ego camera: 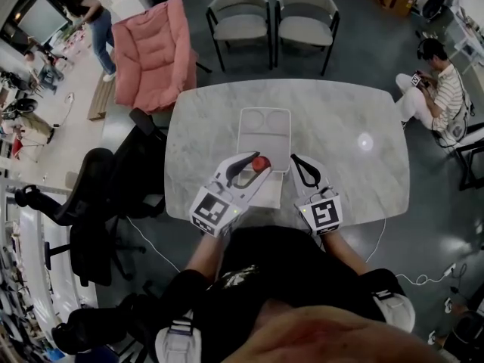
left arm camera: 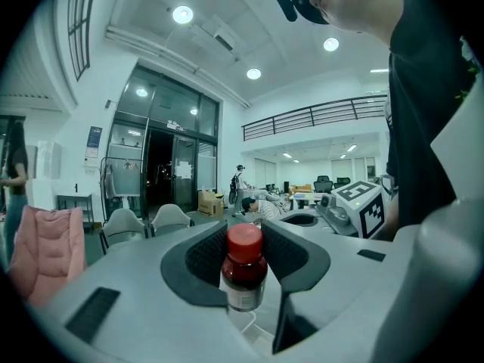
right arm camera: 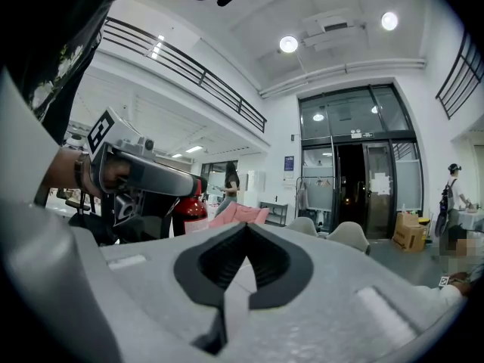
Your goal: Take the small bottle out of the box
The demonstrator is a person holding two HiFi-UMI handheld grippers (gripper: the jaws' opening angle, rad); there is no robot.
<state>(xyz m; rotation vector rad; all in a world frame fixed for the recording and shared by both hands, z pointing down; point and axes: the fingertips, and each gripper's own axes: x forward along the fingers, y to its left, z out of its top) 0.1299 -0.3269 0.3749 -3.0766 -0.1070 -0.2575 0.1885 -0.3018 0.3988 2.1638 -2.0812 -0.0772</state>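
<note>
Marble table (ego camera: 340,127) filling the middle of the head view, with two grey chairs (ego camera: 238,13) side by side at the top edge and one pink padded seat (ego camera: 155,51) at upper left. At table centre, one white box (ego camera: 265,146), lying open, two round hollows in its upper half. Over the box's lower half: left gripper (ego camera: 257,165), jaws spread wide and clamped on the small bottle (ego camera: 261,162), held upright; no telling whether its base is clear of the box. Just right of the box: right gripper (ego camera: 297,159), jaws pressed fully together, nothing between them. One square black-and-white marker showing on each gripper's cube. Centre of the left gripper view: the small bottle (left arm camera: 243,267) again, with red cap, dark body and pale label band, its print too small to read.
</note>
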